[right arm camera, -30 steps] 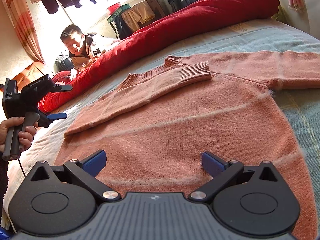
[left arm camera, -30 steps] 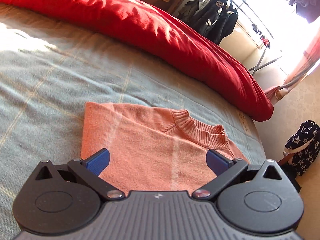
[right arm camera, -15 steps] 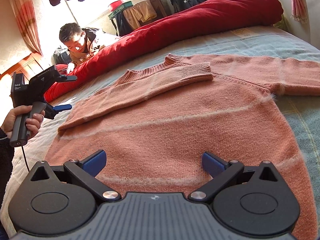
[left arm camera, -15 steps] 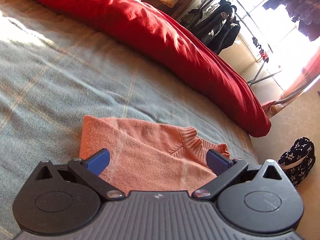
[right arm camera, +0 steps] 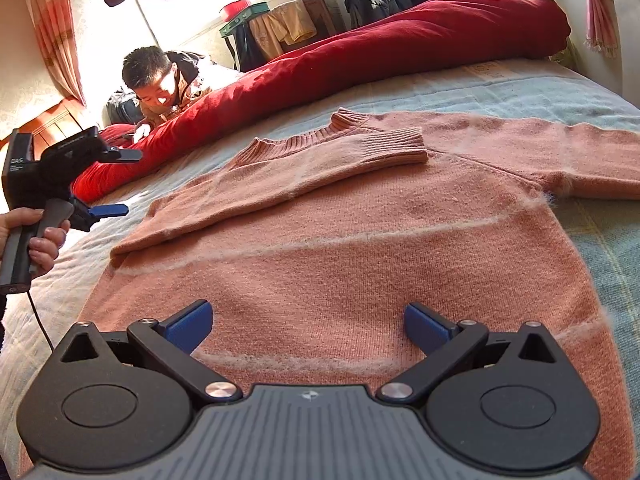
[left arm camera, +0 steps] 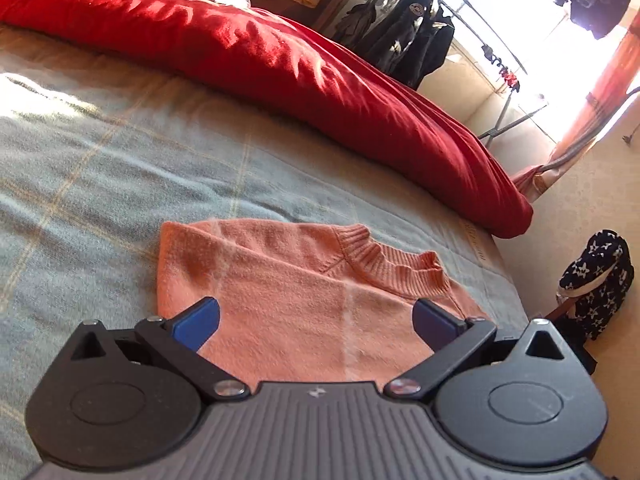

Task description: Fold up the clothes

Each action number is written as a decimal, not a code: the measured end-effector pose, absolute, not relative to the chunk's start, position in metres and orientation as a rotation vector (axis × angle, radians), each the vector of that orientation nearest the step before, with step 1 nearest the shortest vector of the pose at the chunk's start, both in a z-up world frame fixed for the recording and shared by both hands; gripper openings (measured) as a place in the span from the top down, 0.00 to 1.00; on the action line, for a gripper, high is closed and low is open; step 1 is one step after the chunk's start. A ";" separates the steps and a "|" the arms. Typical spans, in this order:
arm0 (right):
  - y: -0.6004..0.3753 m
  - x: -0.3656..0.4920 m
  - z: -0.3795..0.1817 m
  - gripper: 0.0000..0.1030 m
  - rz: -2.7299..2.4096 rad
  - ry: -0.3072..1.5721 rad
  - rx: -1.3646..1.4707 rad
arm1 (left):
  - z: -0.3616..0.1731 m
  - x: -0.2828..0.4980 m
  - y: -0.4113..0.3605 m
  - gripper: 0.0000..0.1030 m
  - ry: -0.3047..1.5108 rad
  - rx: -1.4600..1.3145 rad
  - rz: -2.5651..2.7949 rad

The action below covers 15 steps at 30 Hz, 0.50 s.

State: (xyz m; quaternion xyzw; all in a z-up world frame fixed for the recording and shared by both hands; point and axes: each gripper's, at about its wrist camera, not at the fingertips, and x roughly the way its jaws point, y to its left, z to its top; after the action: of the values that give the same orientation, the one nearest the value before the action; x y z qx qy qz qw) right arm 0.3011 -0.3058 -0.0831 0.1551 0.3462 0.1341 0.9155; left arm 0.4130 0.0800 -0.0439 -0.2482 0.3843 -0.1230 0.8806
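Left wrist view: our left gripper (left arm camera: pixel 316 322), jaws spread wide and empty, hovers over the salmon-pink sweater (left arm camera: pixel 296 292), whose ribbed collar (left arm camera: pixel 394 266) lies ahead on the grey-blue plaid blanket (left arm camera: pixel 100 168); a red duvet (left arm camera: pixel 320 76) lies beyond.

Right wrist view: our right gripper (right arm camera: pixel 308 326), also spread and empty, faces the sweater's body; 1 sleeve (right arm camera: pixel 280 176) is folded across the chest. The left gripper, labelled "DAS", is held off the sweater's left edge.
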 end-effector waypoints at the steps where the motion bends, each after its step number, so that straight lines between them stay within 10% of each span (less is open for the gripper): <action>1: -0.306 0.301 -0.083 0.00 0.276 0.713 0.323 | -0.042 0.402 0.077 0.01 0.816 -0.506 -0.270; 15: -0.310 0.301 -0.082 0.00 0.280 0.715 0.350 | -0.082 0.387 0.063 0.01 0.993 -0.441 -0.241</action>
State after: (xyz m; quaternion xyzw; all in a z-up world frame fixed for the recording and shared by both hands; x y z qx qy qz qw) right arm 0.3008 -0.3100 -0.0823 0.1697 0.3468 0.1360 0.9124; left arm 0.3867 0.0628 -0.0819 -0.2095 0.4714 -0.1144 0.8490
